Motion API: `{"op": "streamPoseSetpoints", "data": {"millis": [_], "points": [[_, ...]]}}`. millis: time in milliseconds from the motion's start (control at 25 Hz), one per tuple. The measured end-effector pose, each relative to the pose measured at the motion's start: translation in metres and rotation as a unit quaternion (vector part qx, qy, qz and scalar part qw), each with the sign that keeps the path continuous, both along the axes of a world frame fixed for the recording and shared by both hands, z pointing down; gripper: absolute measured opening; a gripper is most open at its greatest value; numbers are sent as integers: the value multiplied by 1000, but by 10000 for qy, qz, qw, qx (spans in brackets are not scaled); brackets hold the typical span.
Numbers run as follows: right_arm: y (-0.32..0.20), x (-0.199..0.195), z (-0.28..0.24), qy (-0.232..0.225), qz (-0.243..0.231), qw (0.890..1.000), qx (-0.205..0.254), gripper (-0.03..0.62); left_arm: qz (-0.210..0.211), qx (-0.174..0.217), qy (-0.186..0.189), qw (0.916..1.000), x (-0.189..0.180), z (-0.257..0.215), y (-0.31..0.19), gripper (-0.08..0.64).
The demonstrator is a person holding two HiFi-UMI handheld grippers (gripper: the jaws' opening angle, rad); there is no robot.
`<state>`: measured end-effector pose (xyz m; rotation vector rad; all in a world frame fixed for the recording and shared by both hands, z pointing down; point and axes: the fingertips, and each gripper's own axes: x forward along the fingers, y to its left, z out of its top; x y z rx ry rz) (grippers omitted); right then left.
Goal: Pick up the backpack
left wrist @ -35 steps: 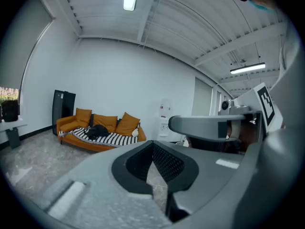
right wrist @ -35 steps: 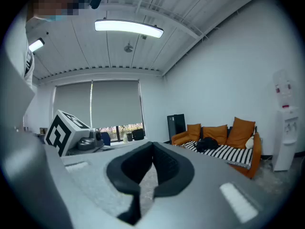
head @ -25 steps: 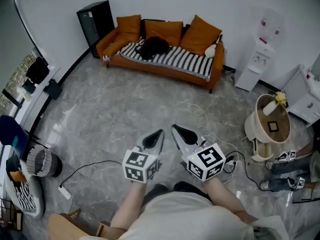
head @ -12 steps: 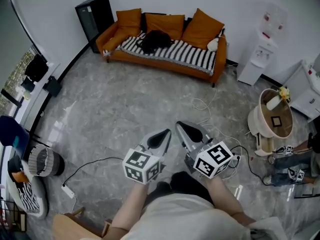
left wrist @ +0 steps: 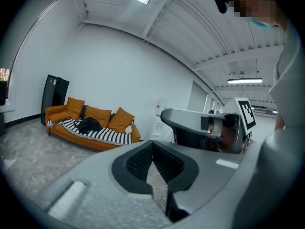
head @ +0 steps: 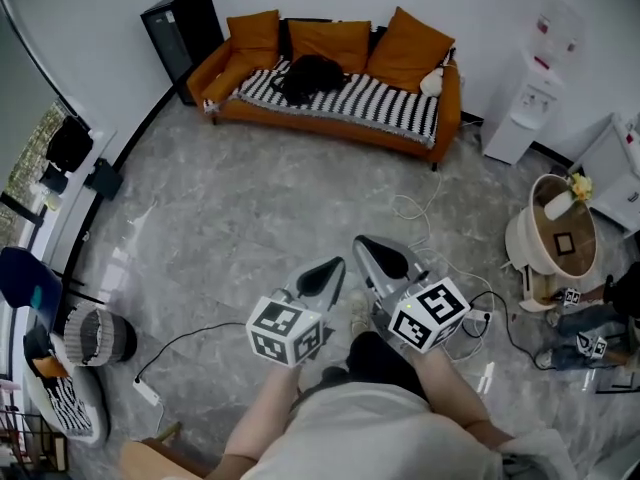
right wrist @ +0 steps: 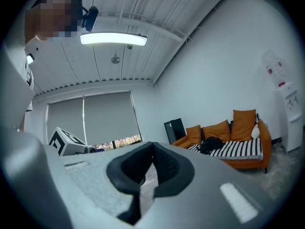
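Two tongs, both shut w/ nothing between the pads: left tongs [head: 322, 274] and right tongs [head: 378, 256] sit side by side, close together, low-centre in head view, tips aimed across the floor [head: 230, 218] twd the orange sofa [head: 400, 133]. Backpack [head: 310, 76] is well apart from both, far ahead & a bit left of them, lying on the striped seat cover [head: 385, 113] at the sofa's left-middle, against the back cushions [head: 330, 43]. It's a black slumped lump; long axis approx along the seat, which end is top can't tell. Forearms [head: 270, 408] reach fwd from the body, tongs about level, marker cubes [head: 283, 330] facing up.
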<state>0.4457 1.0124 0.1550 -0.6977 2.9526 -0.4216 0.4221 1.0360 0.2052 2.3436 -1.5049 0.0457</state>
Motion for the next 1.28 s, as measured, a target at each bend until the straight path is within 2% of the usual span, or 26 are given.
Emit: {"op": "streamPoseSetpoints", "data": {"millis": [200,400,600,720,920,1120,1280], "points": [[-73,-11,-1,-91,-32,9998,144,2,-200,50,-17,9998,-21,0,-66,6],[-149,-20,-7,-104,-38,9999,79,2,-364,59,127,9992,-43,-9,-141,6],[-209,-33,-17,-108,-178,9996,184,2,-478,199,44,9986,-57,-21,-204,6],[-235,-37,-14,-95,-263,9996,103,2,-651,237,47,9976,-65,-24,-228,6],[-258,-51,-3,40,-394,9992,16,2,-703,22,80,9975,-80,-12,-256,6],[-287,-56,2,-120,-246,9996,-36,2,-703,-96,171,9973,-93,3,-279,6],[-318,-70,15,68,-159,9998,-116,2,-664,-116,244,9974,-106,7,-308,6]]}}
